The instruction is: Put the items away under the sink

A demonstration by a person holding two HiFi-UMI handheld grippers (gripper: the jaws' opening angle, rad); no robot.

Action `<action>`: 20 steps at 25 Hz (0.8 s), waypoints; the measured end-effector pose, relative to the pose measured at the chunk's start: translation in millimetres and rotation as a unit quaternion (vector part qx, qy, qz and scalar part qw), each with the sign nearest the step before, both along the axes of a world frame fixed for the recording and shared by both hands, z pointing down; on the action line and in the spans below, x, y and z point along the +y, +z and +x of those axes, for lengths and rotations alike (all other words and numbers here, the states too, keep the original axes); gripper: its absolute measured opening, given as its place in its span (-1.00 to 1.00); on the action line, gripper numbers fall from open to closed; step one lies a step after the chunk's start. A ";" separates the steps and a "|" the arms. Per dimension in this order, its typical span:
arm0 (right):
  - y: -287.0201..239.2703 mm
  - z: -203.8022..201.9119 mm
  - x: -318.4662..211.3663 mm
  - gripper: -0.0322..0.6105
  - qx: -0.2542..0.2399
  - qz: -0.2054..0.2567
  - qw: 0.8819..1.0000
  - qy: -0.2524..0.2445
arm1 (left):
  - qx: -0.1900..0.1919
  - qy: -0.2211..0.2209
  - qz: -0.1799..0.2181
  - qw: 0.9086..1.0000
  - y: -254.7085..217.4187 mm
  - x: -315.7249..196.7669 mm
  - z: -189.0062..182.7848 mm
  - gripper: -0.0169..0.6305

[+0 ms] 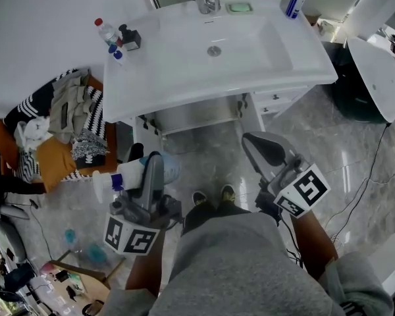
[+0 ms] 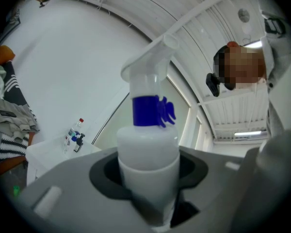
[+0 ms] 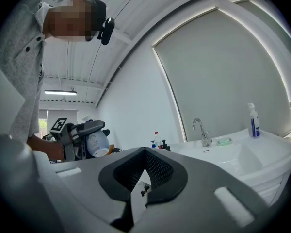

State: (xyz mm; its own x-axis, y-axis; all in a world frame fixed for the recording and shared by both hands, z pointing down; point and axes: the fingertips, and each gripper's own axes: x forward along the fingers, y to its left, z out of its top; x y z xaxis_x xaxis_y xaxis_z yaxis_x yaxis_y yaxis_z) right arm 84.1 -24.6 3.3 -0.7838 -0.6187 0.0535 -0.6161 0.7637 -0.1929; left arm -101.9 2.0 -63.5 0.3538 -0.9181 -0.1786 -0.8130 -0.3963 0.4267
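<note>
My left gripper (image 1: 149, 174) is shut on a white spray bottle (image 1: 133, 174) with a blue collar, held above the floor in front of the sink cabinet. In the head view the bottle lies sideways, nozzle to the left. The left gripper view has the bottle (image 2: 148, 144) standing up between the jaws of that gripper (image 2: 148, 178). My right gripper (image 1: 263, 149) hangs beside it to the right, shut and empty; its own view shows the right gripper (image 3: 144, 178) with jaws together. The space under the sink (image 1: 194, 116) is open, and its inside is dim.
On the white sink (image 1: 184, 71) stand small bottles (image 1: 109, 37) at the left, a tap (image 1: 204, 2), a green soap dish (image 1: 239, 7) and a bottle (image 1: 293, 0) at the back right. A laundry pile (image 1: 59, 127) lies left, a toilet (image 1: 378, 78) right.
</note>
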 end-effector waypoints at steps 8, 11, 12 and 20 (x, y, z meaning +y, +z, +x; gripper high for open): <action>15.8 -29.5 -17.2 -0.90 0.010 -0.005 1.000 0.011 | 0.000 0.015 -0.024 1.000 30.8 -17.4 -11.4 -0.29; 37.8 -40.5 -30.6 -0.90 0.017 -0.004 1.000 0.013 | -0.015 0.018 -0.024 0.999 57.0 -26.3 -12.6 -0.29; 46.8 -43.3 -36.7 -0.90 0.019 -0.003 1.000 0.015 | -0.019 0.018 -0.025 0.999 68.2 -31.2 -13.4 -0.29; 161.1 -57.5 -77.7 -0.90 0.028 -0.009 0.999 0.026 | -0.038 0.008 -0.041 0.998 190.9 -73.5 -9.7 -0.29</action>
